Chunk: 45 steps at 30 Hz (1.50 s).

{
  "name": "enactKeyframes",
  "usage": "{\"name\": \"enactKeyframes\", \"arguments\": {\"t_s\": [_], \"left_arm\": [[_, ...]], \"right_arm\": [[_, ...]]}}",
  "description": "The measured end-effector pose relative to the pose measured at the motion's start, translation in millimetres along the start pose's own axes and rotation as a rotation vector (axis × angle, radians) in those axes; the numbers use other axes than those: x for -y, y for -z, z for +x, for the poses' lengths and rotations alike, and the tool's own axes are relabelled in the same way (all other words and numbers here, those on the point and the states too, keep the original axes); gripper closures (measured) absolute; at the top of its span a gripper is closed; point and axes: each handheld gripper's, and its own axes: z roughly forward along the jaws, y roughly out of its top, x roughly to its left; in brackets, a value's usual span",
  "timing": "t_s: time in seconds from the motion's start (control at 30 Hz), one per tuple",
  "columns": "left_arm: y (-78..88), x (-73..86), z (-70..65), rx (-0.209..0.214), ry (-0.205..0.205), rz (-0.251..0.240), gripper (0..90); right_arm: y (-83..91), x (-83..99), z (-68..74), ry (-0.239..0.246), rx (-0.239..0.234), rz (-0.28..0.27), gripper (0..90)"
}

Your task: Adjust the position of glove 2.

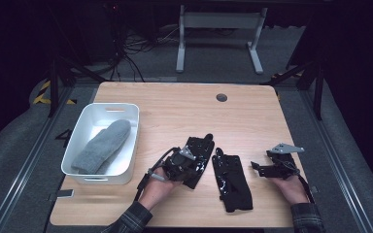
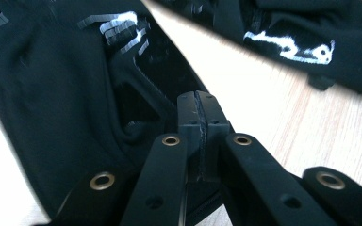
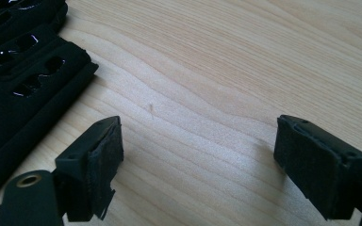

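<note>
Two black gloves lie on the wooden table (image 1: 175,104), and one grey mitten (image 1: 102,145) already rests inside the white bin (image 1: 128,141), so the sorting looks partly done, with both black pieces left to move. The left gripper (image 1: 187,165) has its jaws clenched tight, pads pressed flat together; the nearer black glove (image 2: 52,94) sits right against and beside those jaws, though whether any cloth is pinched between them cannot be told. The second black glove (image 1: 231,182) lies just beyond the left jaws, on the side toward the other hand. The right gripper (image 3: 198,160) stands released, jaws wide apart over bare wood, with that second glove off to the side of one jaw, untouched. Counted: two black gloves, one mitten, one bin.
</note>
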Motion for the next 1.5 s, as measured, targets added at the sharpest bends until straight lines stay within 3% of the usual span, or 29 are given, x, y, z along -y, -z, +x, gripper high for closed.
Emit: {"name": "enactKeyframes", "arguments": {"t_s": [0.07, 0.2, 0.27, 0.33, 0.4, 0.43, 0.6, 0.77, 1.0, 1.17, 1.3, 1.43, 1.5], "left_arm": [[6.5, -2.0, 4.0, -0.015, -0.001, -0.038, 89.9], [13.4, -6.6, 17.8, -0.092, -0.005, -0.050, 90.0], [12.1, -5.9, 28.3, -0.118, 0.017, -0.061, 90.0], [7.5, -4.2, 35.8, -0.135, 0.032, -0.042, 89.9], [1.6, -2.3, 40.6, -0.124, 0.039, -0.015, 90.0], [-4.8, -0.6, 40.3, -0.132, 0.038, 0.016, 90.0], [-6.6, 2.9, 29.8, -0.116, 0.006, 0.040, 90.0], [-2.0, 11.5, 17.1, -0.080, -0.032, 0.067, 90.0], [2.6, 24.7, 2.3, -0.011, -0.073, 0.069, 90.0], [5.5, 30.1, -8.1, 0.013, -0.117, 0.094, 90.0], [8.9, 31.7, -10.6, 0.020, -0.118, 0.073, 89.4], [19.5, 32.3, -9.4, -0.030, -0.073, 0.024, 77.9], [22.1, 35.0, -6.0, -0.062, -0.039, 0.014, 68.5]], "right_arm": [[0.0, 0.0, 0.0, 0.000, -0.001, 0.000, 16.7], [0.0, 0.0, 0.0, 0.000, -0.001, 0.000, 16.7], [0.0, 0.0, 0.2, 0.000, 0.000, 0.000, 16.7], [0.0, 0.0, 0.3, -0.001, -0.002, 0.000, 16.7], [-0.1, 0.0, 0.2, 0.000, -0.002, 0.000, 16.7], [-0.1, 0.0, 0.2, 0.000, -0.002, -0.001, 16.7], [0.1, 0.0, 0.3, 0.000, -0.001, 0.000, 16.7], [0.1, 0.0, 0.4, 0.002, -0.002, 0.000, 16.7], [-0.1, 0.0, 0.4, 0.001, -0.003, -0.001, 16.7], [-0.1, 0.0, 0.7, 0.002, -0.001, 0.000, 16.8], [0.1, 0.1, 0.7, 0.002, -0.004, -0.002, 17.8], [1.0, 0.4, 1.6, 0.012, -0.011, -0.009, 23.5], [3.9, -0.6, 3.2, 0.025, -0.023, -0.005, 41.9]]}}
